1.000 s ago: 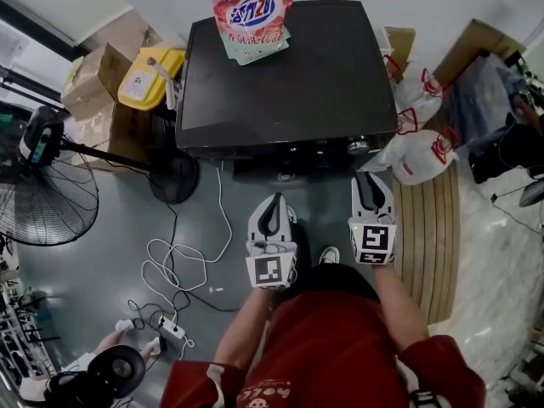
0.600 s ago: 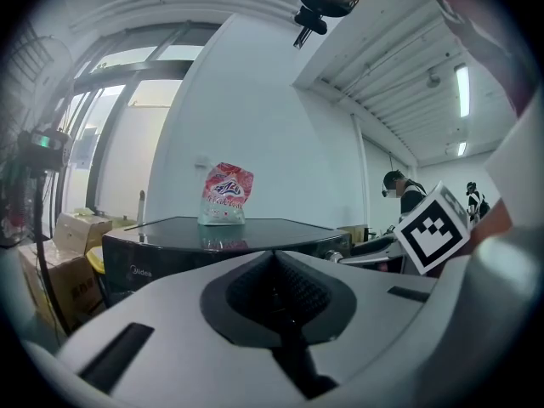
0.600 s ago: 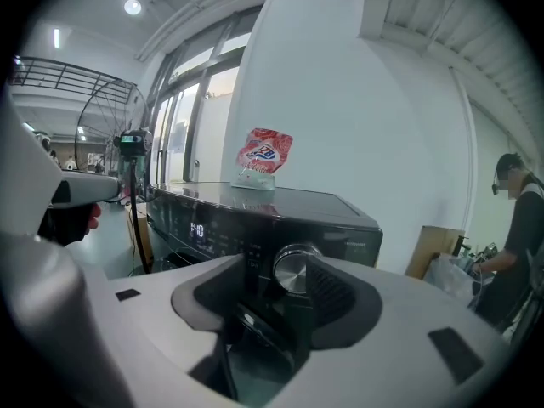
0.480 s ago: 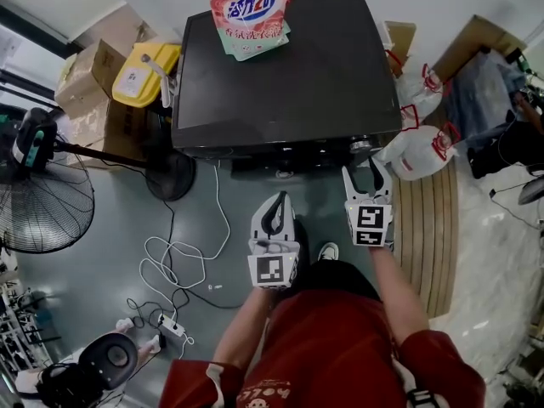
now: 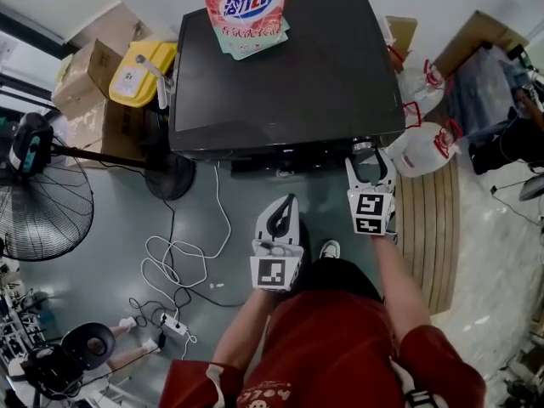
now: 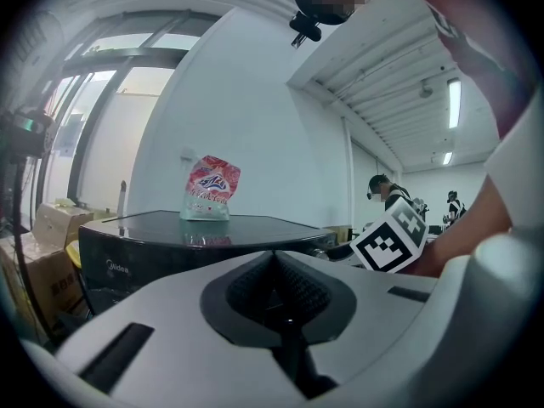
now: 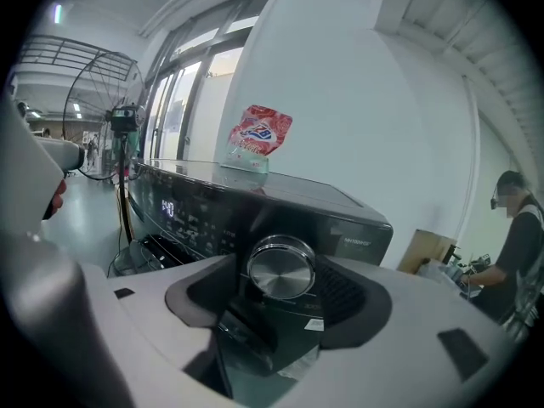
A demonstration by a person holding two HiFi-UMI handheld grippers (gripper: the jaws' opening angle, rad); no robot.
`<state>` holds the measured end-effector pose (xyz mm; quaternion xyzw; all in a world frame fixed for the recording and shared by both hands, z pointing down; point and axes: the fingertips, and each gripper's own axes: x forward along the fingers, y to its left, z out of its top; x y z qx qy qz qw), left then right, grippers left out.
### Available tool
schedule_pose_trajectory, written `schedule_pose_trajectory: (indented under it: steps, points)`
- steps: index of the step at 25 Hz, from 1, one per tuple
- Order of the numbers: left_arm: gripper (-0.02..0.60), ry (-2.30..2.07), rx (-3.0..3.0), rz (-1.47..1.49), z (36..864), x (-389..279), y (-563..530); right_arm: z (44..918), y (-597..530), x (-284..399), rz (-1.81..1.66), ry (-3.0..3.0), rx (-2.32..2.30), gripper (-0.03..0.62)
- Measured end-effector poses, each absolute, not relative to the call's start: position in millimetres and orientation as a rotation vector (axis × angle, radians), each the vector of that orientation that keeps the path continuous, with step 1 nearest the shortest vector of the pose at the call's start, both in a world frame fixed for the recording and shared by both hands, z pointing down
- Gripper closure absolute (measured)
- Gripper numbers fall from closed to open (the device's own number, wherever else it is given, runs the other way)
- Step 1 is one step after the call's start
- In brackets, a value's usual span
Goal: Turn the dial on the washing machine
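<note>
The black washing machine stands ahead, its silver dial at the right end of the front panel. My right gripper is at the dial with its jaws opening. In the right gripper view the dial sits between the two dark pads, just ahead of the right gripper, with a gap on each side. My left gripper hangs lower, away from the machine, with its jaws together. In the left gripper view the left gripper holds nothing.
A pink detergent bag lies on the machine's top. A lit display glows on the panel. White bags and boxes stand to the right. A yellow container, cardboard boxes, a fan and floor cables are to the left.
My right gripper has moved forward up to the dial and its jaws have spread apart. The left gripper has stayed about where it was.
</note>
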<state>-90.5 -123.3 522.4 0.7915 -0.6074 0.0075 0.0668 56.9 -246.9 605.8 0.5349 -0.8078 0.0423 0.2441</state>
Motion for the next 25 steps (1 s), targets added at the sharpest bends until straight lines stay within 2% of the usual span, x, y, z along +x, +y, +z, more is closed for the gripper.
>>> schedule_pose_trajectory:
  steps: [25]
  points:
    - [0.572,-1.812,2.407,0.055,527.7,-92.1,-125.6,619.0,-257.5,64.8,0.377,-2.237,1.515,0.322]
